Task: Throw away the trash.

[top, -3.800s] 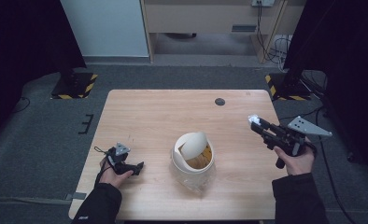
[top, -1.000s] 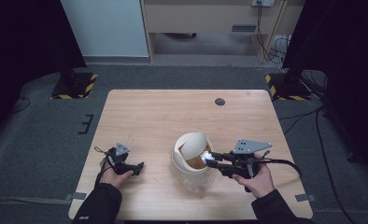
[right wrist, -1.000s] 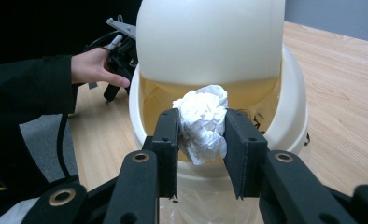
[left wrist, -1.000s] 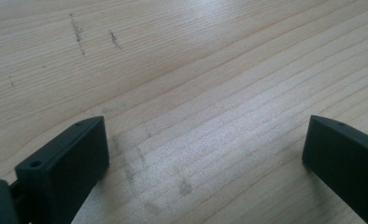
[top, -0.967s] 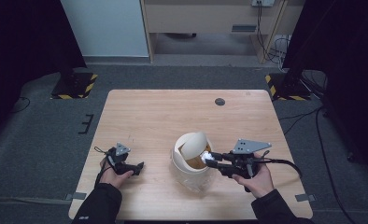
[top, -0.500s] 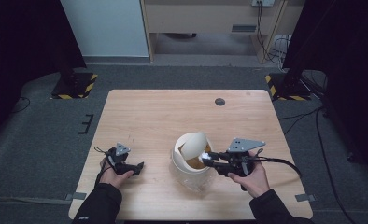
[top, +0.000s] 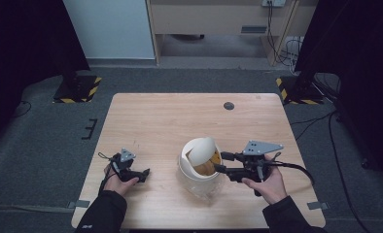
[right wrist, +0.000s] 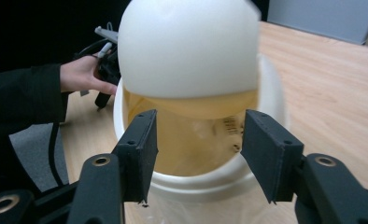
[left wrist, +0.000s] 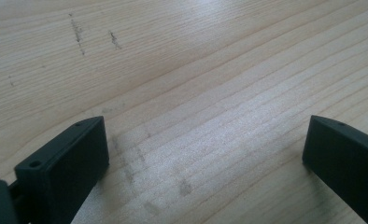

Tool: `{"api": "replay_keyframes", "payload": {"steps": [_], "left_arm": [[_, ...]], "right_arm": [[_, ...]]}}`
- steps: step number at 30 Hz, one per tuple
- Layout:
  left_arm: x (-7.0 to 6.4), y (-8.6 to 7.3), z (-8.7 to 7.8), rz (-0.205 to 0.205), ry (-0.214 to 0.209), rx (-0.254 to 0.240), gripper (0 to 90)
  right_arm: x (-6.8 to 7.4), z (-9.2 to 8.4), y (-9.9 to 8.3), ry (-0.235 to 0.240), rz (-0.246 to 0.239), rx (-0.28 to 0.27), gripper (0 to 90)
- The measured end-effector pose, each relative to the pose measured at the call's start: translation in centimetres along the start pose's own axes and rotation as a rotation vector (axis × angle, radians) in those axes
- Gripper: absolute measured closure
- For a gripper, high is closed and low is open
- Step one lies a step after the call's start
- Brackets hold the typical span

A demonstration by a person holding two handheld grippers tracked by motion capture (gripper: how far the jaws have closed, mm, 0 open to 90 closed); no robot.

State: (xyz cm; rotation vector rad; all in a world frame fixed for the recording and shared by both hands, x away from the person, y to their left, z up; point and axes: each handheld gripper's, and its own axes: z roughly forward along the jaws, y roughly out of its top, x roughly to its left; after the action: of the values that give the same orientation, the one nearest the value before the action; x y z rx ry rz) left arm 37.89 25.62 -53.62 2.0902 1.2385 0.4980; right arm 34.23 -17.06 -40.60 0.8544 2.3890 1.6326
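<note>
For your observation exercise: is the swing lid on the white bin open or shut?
Open. The white lid is tilted up, exposing the yellowish liner inside the bin; the right gripper, jaws just opened, is at its rim.

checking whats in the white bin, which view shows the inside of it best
The right gripper view: it looks straight into the white bin, past the tilted swing lid, to a yellowish liner with dark print; the right gripper is open at the rim. The high view shows the bin small, its opening half covered. The left gripper view shows table.

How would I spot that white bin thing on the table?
On the wooden table, look near the front edge, between the person's two hands. The white bin stands there, round, with a tilted swing lid and a yellowish liner inside, unlike the black tools beside it.
</note>
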Motion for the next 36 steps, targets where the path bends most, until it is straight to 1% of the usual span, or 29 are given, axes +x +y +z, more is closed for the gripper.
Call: {"api": "replay_keyframes", "payload": {"steps": [3, 4, 5, 6, 8, 9, 10, 13, 14, 17, 18, 19, 20, 22, 23, 24, 25, 28, 29, 32, 34, 35, 36], "left_arm": [[0.0, 0.0, 0.0, 0.0, 0.001, 0.0, 0.0], [0.0, 0.0, 0.0, 0.0, 0.0, 0.0, 0.0], [0.0, 0.0, 0.0, 0.0, 0.0, 0.0, 0.0], [0.0, 0.0, 0.0, 0.0, 0.0, 0.0, 0.0], [0.0, 0.0, 0.0, 0.0, 0.001, 0.0, 0.0], [0.0, 0.0, 0.0, 0.0, 0.0, 0.0, 0.0], [0.0, 0.0, 0.0, 0.0, 0.001, 0.0, 0.0], [0.0, 0.0, 0.0, 0.001, -0.001, 0.0, 0.0], [0.0, 0.0, 0.0, 0.001, -0.001, 0.0, 0.0], [0.0, 0.0, 0.0, 0.003, -0.003, 0.005, 0.0], [0.0, 0.1, 0.0, 0.004, -0.003, 0.007, 0.1], [0.0, 0.1, 0.0, 0.004, -0.003, 0.007, 0.9], [0.0, 0.2, -0.1, 0.007, -0.007, 0.011, 0.9], [0.0, 0.2, -0.1, 0.008, -0.01, 0.015, 2.4], [0.0, 0.2, -0.1, 0.008, -0.01, 0.015, 2.7], [0.0, 0.3, -0.1, 0.009, -0.011, 0.017, 3.2], [0.1, 0.3, -0.2, 0.01, -0.011, 0.02, 3.6], [0.1, 0.4, -0.4, 0.008, -0.009, 0.024, 8.4], [0.1, 0.4, -0.4, 0.009, -0.009, 0.032, 9.2], [0.1, 0.6, -0.6, 0.01, -0.006, 0.042, 13.1], [0.2, 0.6, -0.6, 0.01, -0.006, 0.043, 13.8], [0.2, 0.6, -0.6, 0.01, -0.006, 0.043, 14.0], [0.2, 0.6, -0.6, 0.006, -0.007, 0.045, 14.1]], "right_arm": [[-0.4, -1.0, 0.3, -0.021, 0.001, -0.022, 40.9], [-0.4, -1.0, 0.3, -0.021, 0.001, -0.022, 40.9], [-0.7, -1.4, 0.4, -0.034, 0.008, -0.044, 38.9], [-1.2, -2.0, 0.4, -0.061, 0.027, -0.071, 34.0], [-1.9, -2.4, 0.3, -0.101, 0.038, -0.083, 28.0], [-1.9, -2.4, 0.3, -0.101, 0.038, -0.083, 28.0], [-2.8, -2.8, -0.1, -0.145, 0.051, -0.092, 25.7], [-3.8, -3.0, -0.7, -0.189, 0.075, -0.1, 19.7], [-4.3, -3.1, -1.0, -0.21, 0.091, -0.094, 18.9], [-5.4, -3.3, -1.9, -0.256, 0.116, -0.087, 16.6], [-5.8, -3.4, -2.3, -0.269, 0.123, -0.084, 16.2], [-5.8, -3.4, -2.3, -0.269, 0.123, -0.084, 16.2], [-6.1, -3.4, -2.5, -0.281, 0.129, -0.081, 15.7], [-7.5, -3.5, -3.9, -0.33, 0.156, -0.062, 15.3], [-7.5, -3.5, -3.9, -0.33, 0.156, -0.062, 15.3], [-8.3, -3.6, -4.7, -0.355, 0.168, -0.051, 15.0], [-8.7, -3.6, -5.1, -0.373, 0.172, -0.037, 14.4], [-9.8, -3.6, -6.5, -0.413, 0.205, -0.005, 13.2], [-10.0, -3.6, -6.8, -0.423, 0.207, 0.0, 13.0], [-11.2, -3.9, -8.0, -0.476, 0.201, 0.04, 12.3], [-11.9, -4.2, -8.7, -0.504, 0.206, 0.072, 11.4], [-11.9, -4.2, -8.7, -0.504, 0.206, 0.072, 11.4], [-12.7, -4.4, -9.4, -0.531, 0.204, 0.088, 10.5]]}}
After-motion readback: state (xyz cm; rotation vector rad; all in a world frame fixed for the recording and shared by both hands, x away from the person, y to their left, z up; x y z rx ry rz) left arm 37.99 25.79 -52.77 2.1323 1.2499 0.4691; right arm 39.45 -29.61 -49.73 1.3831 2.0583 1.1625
